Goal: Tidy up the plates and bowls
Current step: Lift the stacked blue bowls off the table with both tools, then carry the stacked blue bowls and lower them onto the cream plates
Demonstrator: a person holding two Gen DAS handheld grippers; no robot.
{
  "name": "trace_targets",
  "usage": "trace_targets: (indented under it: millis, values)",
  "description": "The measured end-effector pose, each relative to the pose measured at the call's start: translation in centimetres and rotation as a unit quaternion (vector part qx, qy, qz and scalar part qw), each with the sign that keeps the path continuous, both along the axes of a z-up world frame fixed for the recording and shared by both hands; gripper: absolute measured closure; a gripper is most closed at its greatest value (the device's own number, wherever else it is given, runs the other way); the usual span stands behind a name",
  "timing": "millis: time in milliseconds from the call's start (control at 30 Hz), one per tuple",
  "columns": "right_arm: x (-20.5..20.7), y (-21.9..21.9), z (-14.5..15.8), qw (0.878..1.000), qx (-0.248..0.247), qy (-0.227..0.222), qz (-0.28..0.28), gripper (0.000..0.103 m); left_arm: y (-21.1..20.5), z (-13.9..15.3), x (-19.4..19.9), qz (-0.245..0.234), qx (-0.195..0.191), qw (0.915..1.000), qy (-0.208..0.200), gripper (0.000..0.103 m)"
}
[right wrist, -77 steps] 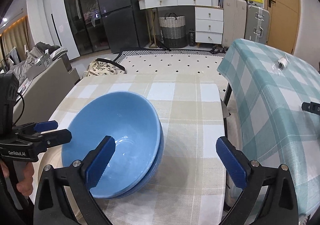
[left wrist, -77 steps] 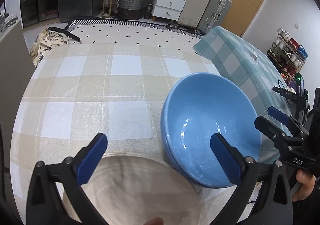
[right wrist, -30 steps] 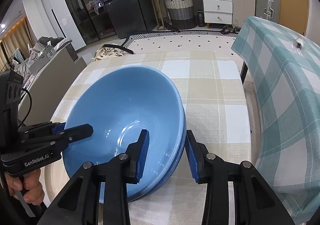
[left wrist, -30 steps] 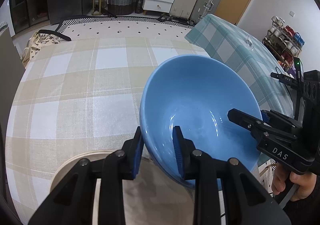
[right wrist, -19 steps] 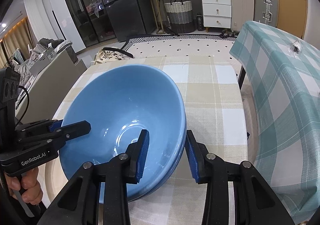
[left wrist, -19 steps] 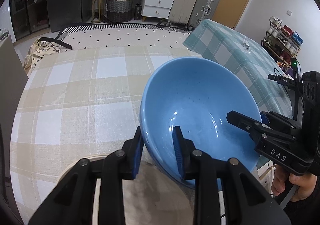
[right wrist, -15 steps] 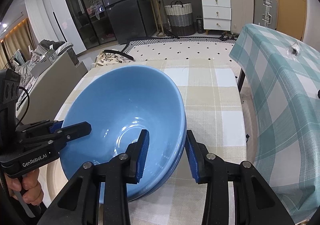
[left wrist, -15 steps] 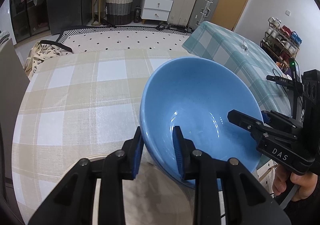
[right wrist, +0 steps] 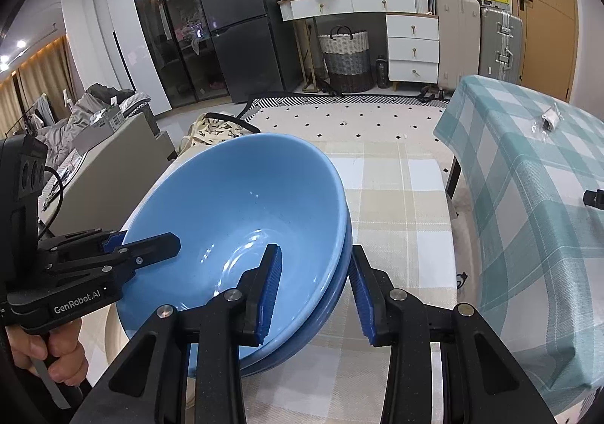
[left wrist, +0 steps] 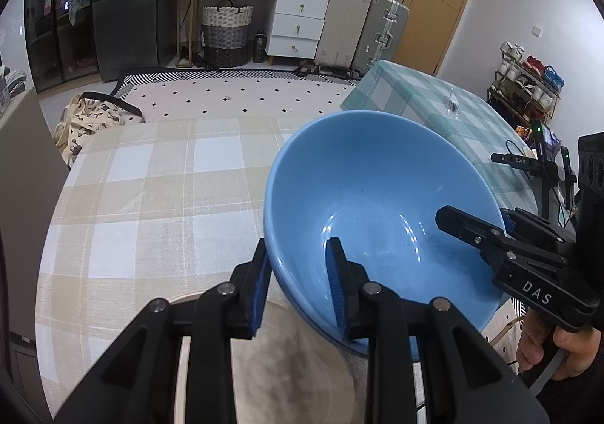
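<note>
Two nested blue bowls (left wrist: pixel 377 197) are held tilted above the checked table (left wrist: pixel 151 197). My left gripper (left wrist: pixel 298 288) is shut on their left rim, one pad inside and one outside. My right gripper (right wrist: pixel 315 292) is shut on the opposite rim of the blue bowls (right wrist: pixel 241 212). A beige plate (left wrist: pixel 287 367) lies on the table under my left gripper, partly hidden by it. The right gripper also shows in the left wrist view (left wrist: pixel 487 228), and the left gripper in the right wrist view (right wrist: pixel 124 246).
A second table with a teal checked cloth (right wrist: pixel 536 205) stands close on the right, with a small wrapped item (right wrist: pixel 547 120) on it. A grey sofa arm (right wrist: pixel 109 167) lies to the left. Drawers, a basket and suitcases stand beyond the rug.
Both grippers closed on the bowl rims from open. Since then the bowls have risen and tilted, and the table looks farther away.
</note>
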State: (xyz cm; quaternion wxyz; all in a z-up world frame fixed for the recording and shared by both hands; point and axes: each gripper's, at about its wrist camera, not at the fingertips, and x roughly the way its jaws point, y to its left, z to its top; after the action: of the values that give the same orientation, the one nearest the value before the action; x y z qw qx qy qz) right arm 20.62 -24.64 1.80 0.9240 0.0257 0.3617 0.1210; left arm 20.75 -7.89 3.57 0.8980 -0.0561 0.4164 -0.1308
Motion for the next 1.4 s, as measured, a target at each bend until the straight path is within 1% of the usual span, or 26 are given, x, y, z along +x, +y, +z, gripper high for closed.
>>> trace_targets:
  millis: [333,567,800,1033,1400]
  values:
    - [-1.4,0.7,1.4,1.000,0.006,-0.018,0.011,0.065,0.9,1.5,-1.7,0.008,0.001,0.9998,-0.016,0.076]
    - [-2.5,3.0,2.2,0.999,0.008,-0.029,0.039,0.065,2.9,2.3,-3.4,0.030,0.007,0.9993,-0.023,0.076]
    - [-3.4,5.3,2.0,0.997,0.010,-0.028,0.066,0.065,5.0,3.0,-5.3,0.052,0.011,0.9982,-0.028,0.076]
    - [-4.3,7.0,1.7,0.996,0.013,-0.027,0.087,0.065,6.5,2.6,-7.0,0.069,0.015,0.9972,-0.026,0.076]
    - [-4.4,10.4,0.8,0.993,0.002,-0.021,0.113,0.065,9.2,1.5,-7.7,0.095,0.021,0.9952,-0.014,0.076]
